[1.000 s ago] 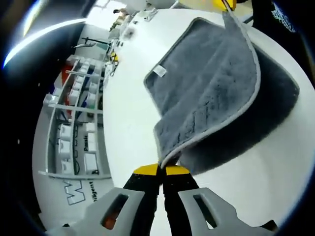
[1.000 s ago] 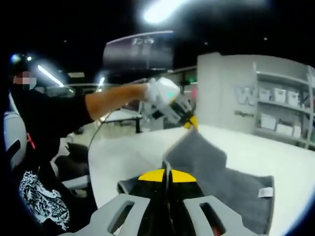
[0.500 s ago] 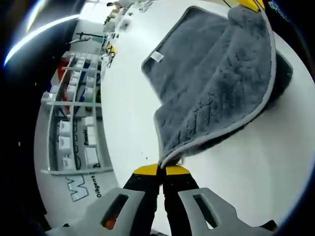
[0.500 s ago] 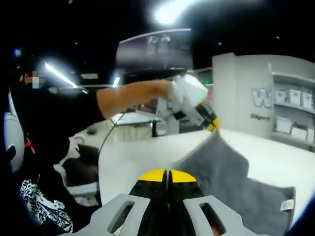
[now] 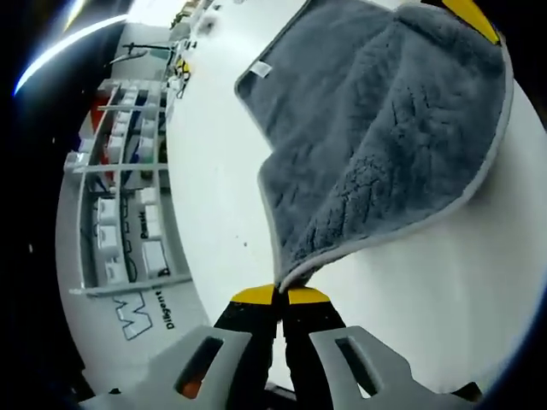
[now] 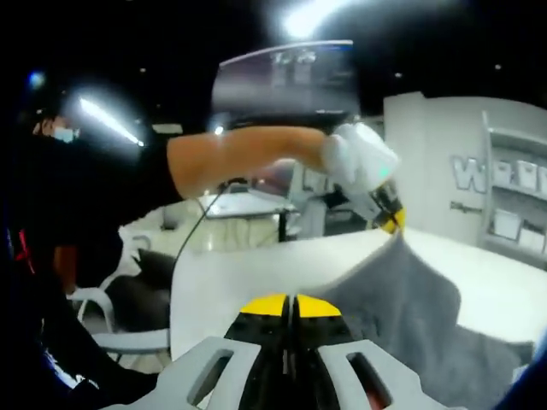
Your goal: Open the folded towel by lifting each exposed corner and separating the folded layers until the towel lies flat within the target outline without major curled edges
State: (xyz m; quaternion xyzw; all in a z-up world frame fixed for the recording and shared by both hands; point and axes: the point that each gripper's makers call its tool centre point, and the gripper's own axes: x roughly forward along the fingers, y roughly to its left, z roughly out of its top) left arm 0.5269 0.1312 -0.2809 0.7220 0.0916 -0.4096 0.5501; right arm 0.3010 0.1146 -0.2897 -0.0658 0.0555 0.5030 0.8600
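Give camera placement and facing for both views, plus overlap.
Left gripper view: rides the left gripper, looking down along it at the grey towel on the white table; its jaws pinch a corner.
Right gripper view: rides the right gripper, facing across the table toward the person's arm.
Shared: towel, table, left gripper, shelving.

Both views close along own jaws, facing across shared grey towel (image 5: 385, 145), probably from opposite corners.
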